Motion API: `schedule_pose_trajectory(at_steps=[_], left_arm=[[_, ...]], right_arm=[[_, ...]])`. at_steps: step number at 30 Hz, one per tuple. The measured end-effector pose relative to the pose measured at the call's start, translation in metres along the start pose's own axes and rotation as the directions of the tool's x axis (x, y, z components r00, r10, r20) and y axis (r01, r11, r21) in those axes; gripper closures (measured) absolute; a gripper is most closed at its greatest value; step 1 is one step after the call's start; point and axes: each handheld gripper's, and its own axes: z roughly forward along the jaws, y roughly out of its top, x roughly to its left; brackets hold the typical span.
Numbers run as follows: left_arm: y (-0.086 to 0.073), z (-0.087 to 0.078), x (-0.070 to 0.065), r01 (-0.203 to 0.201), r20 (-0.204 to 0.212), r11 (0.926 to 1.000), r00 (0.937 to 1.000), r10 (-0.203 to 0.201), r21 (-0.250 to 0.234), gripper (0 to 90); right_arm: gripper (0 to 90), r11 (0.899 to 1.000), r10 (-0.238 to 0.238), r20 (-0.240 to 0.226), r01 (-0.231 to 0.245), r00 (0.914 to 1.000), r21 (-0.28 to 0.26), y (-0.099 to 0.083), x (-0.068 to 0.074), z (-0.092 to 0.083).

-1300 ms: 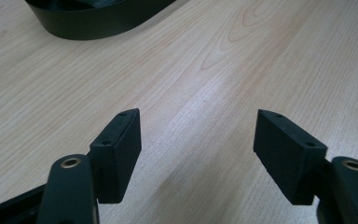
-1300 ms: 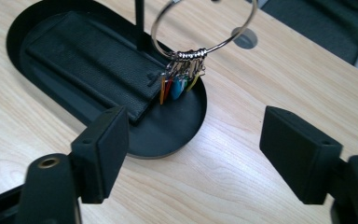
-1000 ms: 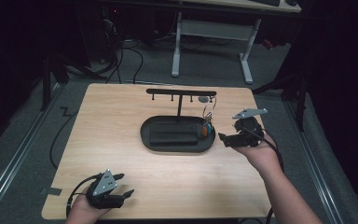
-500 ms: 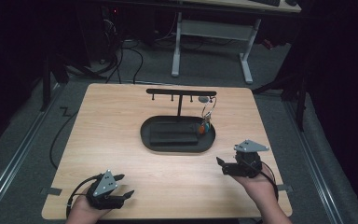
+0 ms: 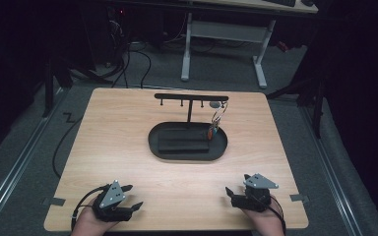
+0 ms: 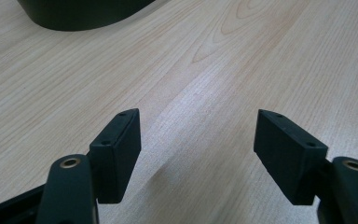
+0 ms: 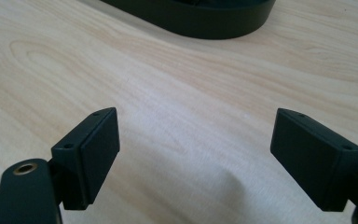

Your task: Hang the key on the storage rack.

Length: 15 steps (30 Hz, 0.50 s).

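Right gripper (image 5: 232, 192) had pulled back from beside the key ring (image 5: 215, 123) at the stand's right end to the near table edge w/in the last sec; a moment earlier it was right up against the tray's right side, now well apart from it. Left gripper (image 5: 130, 199) hadn't moved, parked at the near-left edge the whole time. Keys were left hanging off the rack (image 5: 191, 97), so my read: the hang step was done and both hands went back to rest, prob. end of the job.

Claw state: both spread wide, nothing between the jaws. Left gripper view showed bare wood between its pads (image 6: 116, 158); right gripper view same (image 7: 91, 151).

Where things sat rel. to the claws: key ring was far ahead of the right gripper and slightly to its left, dangling over the tray's (image 5: 155, 145) right end; whether it touched the tray, couldn't tell. Tray lay ahead of both grippers, between them. From the left claw, its rim (image 6: 81, 16) showed up ahead-left; from the right claw (image 7: 200, 25), straight ahead.

Count: 2 grippers, 1 T-shaped rack, 1 oval tray, 1 key bunch, 1 table (image 5: 128, 118). Pegs under the bar: approx. 5; the right one was hidden by the ring.
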Motion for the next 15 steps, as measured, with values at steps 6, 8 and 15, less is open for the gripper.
schedule_pose_trajectory(at_steps=[6, 8, 15], left_arm=[[0.001, 0.001, -0.002, -0.001, -0.002, 1.0, 1.0, 0.001, 0.004, 32.4], [0.002, 0.002, -0.003, -0.004, -0.003, 1.0, 1.0, 0.004, 0.006, 32.3], [0.001, 0.002, -0.002, -0.013, 0.006, 0.9999, 0.9999, 0.013, 0.007, 32.2]], right_arm=[[15.7, 0.991, 0.086, 0.021, -0.083, 0.9961, -0.1, -0.018, -0.005, -0.018], [16.1, 0.991, 0.107, 0.027, -0.104, 0.9939, -0.09, -0.022, -0.01, -0.019], [16.1, 0.986, 0.139, 0.036, -0.134, 0.9897, -0.099, -0.023, -0.014, -0.019]])
